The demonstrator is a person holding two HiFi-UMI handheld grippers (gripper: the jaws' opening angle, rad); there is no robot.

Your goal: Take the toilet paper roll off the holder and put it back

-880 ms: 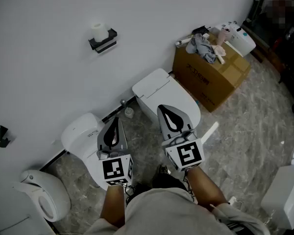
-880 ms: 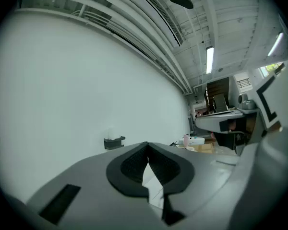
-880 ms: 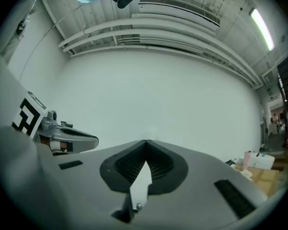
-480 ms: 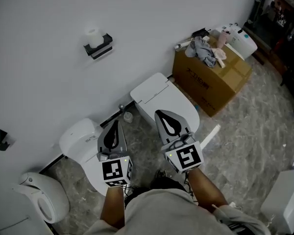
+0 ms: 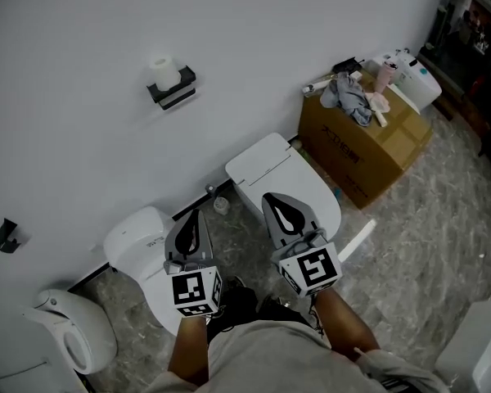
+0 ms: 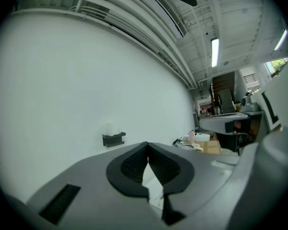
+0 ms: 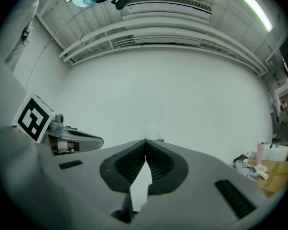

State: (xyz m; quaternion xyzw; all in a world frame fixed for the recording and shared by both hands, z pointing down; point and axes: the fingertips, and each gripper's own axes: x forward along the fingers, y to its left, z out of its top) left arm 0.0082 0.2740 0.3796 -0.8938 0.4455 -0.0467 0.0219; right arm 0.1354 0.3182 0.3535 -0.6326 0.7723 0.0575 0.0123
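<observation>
- Step looks like approach; roll [image 5: 165,71] on holder [image 5: 177,88], well apart from grippers
- left gripper [image 5: 197,213], right gripper [image 5: 271,197]: jaws closed, empty
- Next, probably: raise one, spread jaws, reach roll

We note a mock bathroom in a workshop: toilets [image 5: 266,164] along one wall [image 5: 254,47], holder [image 5: 173,80], box [image 5: 368,150], bare ceiling [image 6: 197,37].

View shifts slightly: toilet paper roll [image 5: 166,71], holder [image 5: 174,89] and cardboard box [image 5: 367,142] now sit lower in frame; left gripper [image 5: 197,214] and right gripper [image 5: 268,196] edge down too.
</observation>
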